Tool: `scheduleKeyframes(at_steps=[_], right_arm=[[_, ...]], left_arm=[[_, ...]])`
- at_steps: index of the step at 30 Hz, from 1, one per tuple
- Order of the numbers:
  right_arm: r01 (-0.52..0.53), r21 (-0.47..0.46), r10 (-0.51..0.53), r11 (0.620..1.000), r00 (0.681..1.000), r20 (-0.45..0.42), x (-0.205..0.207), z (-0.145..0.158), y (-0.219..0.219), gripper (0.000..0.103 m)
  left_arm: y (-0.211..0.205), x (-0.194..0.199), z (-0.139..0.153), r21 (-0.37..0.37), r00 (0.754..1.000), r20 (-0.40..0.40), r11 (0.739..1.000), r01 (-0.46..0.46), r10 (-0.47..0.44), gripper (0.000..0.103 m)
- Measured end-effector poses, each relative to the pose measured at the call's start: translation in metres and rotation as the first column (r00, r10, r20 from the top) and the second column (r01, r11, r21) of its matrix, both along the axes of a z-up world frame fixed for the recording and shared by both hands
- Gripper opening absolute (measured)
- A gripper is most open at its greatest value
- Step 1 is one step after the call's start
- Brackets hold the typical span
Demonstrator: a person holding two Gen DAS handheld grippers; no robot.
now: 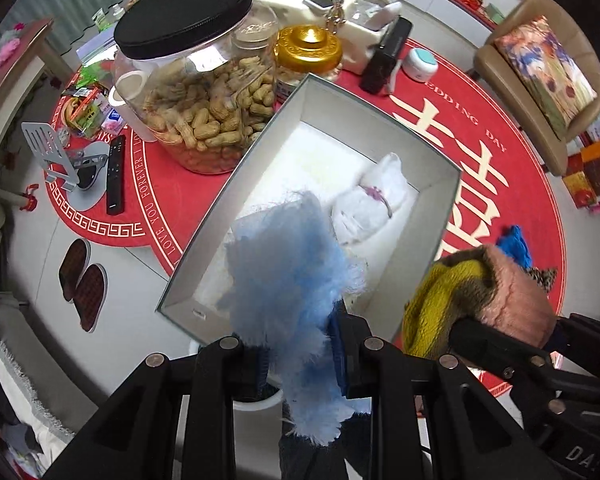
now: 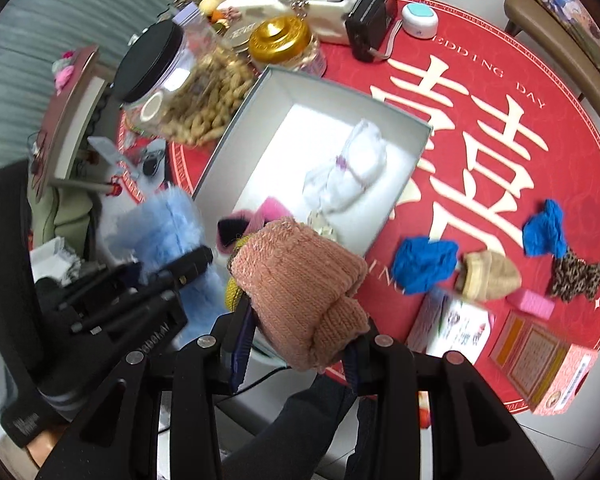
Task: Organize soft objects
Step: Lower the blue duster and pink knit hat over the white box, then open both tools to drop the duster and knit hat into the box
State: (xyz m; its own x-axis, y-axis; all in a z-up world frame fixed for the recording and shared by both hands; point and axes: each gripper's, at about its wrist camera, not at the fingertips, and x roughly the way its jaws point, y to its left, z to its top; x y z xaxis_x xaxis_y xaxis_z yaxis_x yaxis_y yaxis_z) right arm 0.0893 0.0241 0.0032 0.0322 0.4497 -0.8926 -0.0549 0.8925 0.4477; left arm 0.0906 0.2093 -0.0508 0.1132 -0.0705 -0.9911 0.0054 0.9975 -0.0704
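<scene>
My left gripper [image 1: 300,354] is shut on a fluffy light-blue sock [image 1: 288,276], held above the near end of an open white box [image 1: 440,216]. My right gripper [image 2: 300,340] is shut on a pink and yellow knit sock bundle [image 2: 300,284] beside the box's [image 2: 416,152] near corner. A white rolled sock [image 2: 346,174] lies inside the box, also seen in the left wrist view [image 1: 370,204]. On the red mat lie two blue socks [image 2: 424,264] [image 2: 544,228], a beige knit one [image 2: 490,274] and a leopard-print one [image 2: 576,274].
A peanut jar [image 1: 196,80] with a black lid and a gold-lidded jar [image 1: 308,50] stand behind the box. Small cartons [image 2: 540,364] and a pink block [image 2: 530,304] sit at the mat's near right. A remote [image 1: 115,174] and a phone stand [image 1: 52,156] lie left.
</scene>
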Motion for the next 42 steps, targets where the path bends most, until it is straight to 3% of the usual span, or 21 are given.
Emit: scheduleKeyframes(at_steps=[9, 21, 28, 29, 30, 32, 33, 35, 37, 39, 41, 42], right_arm=[[0.031, -0.028, -0.032, 0.999, 0.999, -0.016, 0.032, -0.007, 0.003, 0.04], [0.012, -0.087, -0.014, 0.996, 1.0, -0.019, 0.045, -0.018, 0.01, 0.041], [0.012, -0.076, -0.014, 0.997, 1.0, -0.025, 0.054, -0.023, 0.01, 0.043], [0.011, -0.071, -0.013, 0.997, 1.0, -0.026, 0.054, -0.024, 0.011, 0.044], [0.007, -0.061, -0.009, 0.998, 1.0, -0.026, 0.055, -0.024, 0.012, 0.045], [0.004, -0.048, -0.005, 0.999, 1.0, -0.022, 0.056, -0.023, 0.012, 0.054], [0.005, -0.039, -0.006, 0.999, 1.0, -0.022, 0.056, -0.023, 0.012, 0.058], [0.013, -0.036, -0.014, 0.999, 1.0, -0.018, 0.055, -0.021, 0.01, 0.082], [0.024, -0.019, -0.024, 1.0, 1.0, -0.016, 0.055, -0.02, 0.006, 0.083], [0.029, -0.015, -0.029, 0.999, 0.999, -0.019, 0.055, -0.019, 0.004, 0.087], [0.046, -0.01, -0.046, 0.999, 0.999, -0.012, 0.053, -0.016, -0.002, 0.102], [0.06, -0.002, -0.06, 0.998, 0.998, -0.005, 0.052, -0.014, -0.006, 0.102]], left_arm=[[-0.003, 0.024, -0.015, 0.025, 1.0, -0.009, 0.999, -0.025, 0.025, 0.026], [0.0, 0.034, -0.031, 0.043, 0.999, -0.042, 0.999, -0.026, 0.028, 0.026], [0.0, 0.036, -0.04, 0.047, 0.998, -0.067, 0.999, -0.017, 0.02, 0.028], [-0.001, 0.035, -0.04, 0.041, 0.998, -0.066, 0.999, -0.012, 0.015, 0.038], [-0.002, 0.035, -0.039, 0.03, 0.998, -0.059, 1.0, -0.005, 0.007, 0.061], [-0.003, 0.034, -0.037, 0.019, 0.999, -0.041, 1.0, 0.009, -0.008, 0.09], [-0.004, 0.033, -0.035, 0.016, 0.999, -0.031, 1.0, 0.013, -0.012, 0.091], [-0.003, 0.031, -0.032, 0.034, 1.0, -0.013, 0.999, 0.003, -0.002, 0.091], [-0.001, 0.031, -0.029, 0.009, 1.0, -0.007, 1.0, -0.001, 0.001, 0.103], [0.001, 0.031, -0.03, -0.019, 1.0, -0.022, 1.0, -0.007, 0.007, 0.103], [0.002, 0.03, -0.031, -0.014, 0.999, -0.04, 1.0, -0.016, 0.016, 0.103], [0.002, 0.029, -0.032, -0.016, 0.999, -0.05, 1.0, -0.021, 0.02, 0.103]])
